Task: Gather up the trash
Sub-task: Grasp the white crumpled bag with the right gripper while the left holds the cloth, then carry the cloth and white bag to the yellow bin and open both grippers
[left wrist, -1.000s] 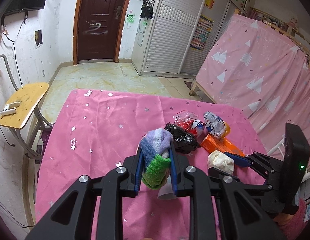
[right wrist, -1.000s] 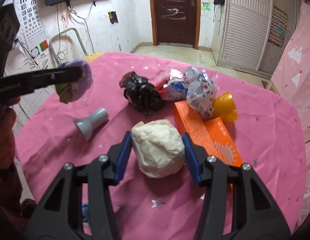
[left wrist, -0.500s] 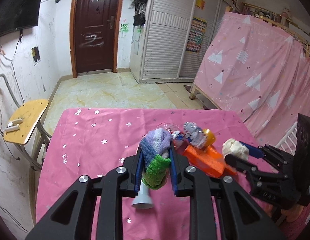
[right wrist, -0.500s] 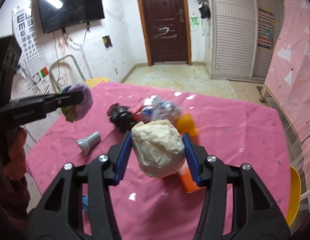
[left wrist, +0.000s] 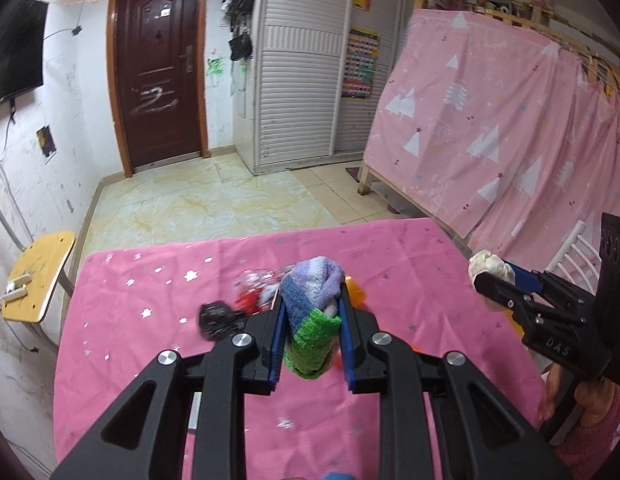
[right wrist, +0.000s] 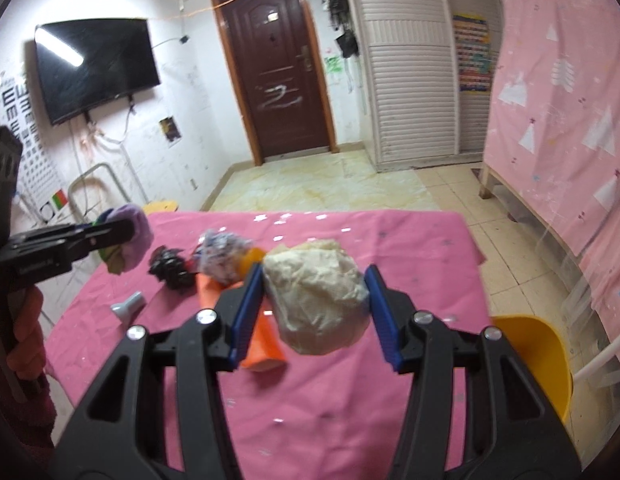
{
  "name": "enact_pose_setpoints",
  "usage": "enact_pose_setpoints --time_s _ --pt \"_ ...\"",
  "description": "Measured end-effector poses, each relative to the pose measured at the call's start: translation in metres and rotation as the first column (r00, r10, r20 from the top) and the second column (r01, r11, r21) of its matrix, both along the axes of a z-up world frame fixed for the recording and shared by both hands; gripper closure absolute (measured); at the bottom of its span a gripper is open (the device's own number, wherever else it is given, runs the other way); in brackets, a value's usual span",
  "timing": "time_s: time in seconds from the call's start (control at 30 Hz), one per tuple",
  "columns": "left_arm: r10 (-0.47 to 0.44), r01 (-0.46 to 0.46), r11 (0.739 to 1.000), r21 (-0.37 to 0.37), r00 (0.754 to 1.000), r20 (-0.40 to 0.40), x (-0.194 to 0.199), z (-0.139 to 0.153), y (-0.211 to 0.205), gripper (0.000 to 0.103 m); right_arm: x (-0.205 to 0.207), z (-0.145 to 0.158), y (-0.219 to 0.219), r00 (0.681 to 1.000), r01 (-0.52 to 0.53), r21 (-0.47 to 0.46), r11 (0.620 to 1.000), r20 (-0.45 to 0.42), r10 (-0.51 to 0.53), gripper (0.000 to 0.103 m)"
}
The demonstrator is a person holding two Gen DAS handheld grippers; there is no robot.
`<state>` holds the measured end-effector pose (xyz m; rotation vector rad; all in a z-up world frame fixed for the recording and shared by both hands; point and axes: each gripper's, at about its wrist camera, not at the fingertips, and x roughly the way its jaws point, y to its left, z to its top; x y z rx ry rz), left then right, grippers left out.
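Both grippers loaded, held above the table

The left gripper (left wrist: pixel 312 330) clamped a knitted sock (left wrist: pixel 313 316); the right gripper (right wrist: pixel 315 298) pinched a pale wad (right wrist: pixel 318 300) (squashy), which could slip before the yellow bin (right wrist: pixel 538 356) at four o'clock.

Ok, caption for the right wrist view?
Right tool holds a crumpled white wad above the pink table; yellow bin alongside.

We read "DAS" in pale letters on the right gripper (left wrist: pixel 495 285), on its black body. On the door (right wrist: pixel 277 76) there's a white scrawl like a "2". Left wall, the eye chart (right wrist: pixel 15 106) shows rows of "E" shapes. The wardrobe posters are too blurred.
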<state>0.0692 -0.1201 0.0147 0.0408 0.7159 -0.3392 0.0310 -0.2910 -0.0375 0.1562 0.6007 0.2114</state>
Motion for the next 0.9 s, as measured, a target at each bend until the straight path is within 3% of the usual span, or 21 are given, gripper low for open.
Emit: enact_pose_setpoints --time_s 0.37,0.9 --pt "-0.11 0.11 0.994 0.02 0.994 0.011 -0.006 0.008 -0.079 0.088 -0.02 -0.012 -0.08 0.983 0.184 0.03 0.983 -0.007 -0.183 0.053" --pt "-0.229 0.23 0.973 0.012 0.972 -0.045 -0.016 -0.005 -0.186 0.088 -0.034 -0.047 -0.166 0.937 0.345 0.049 0.937 -0.064 -0.342 0.053"
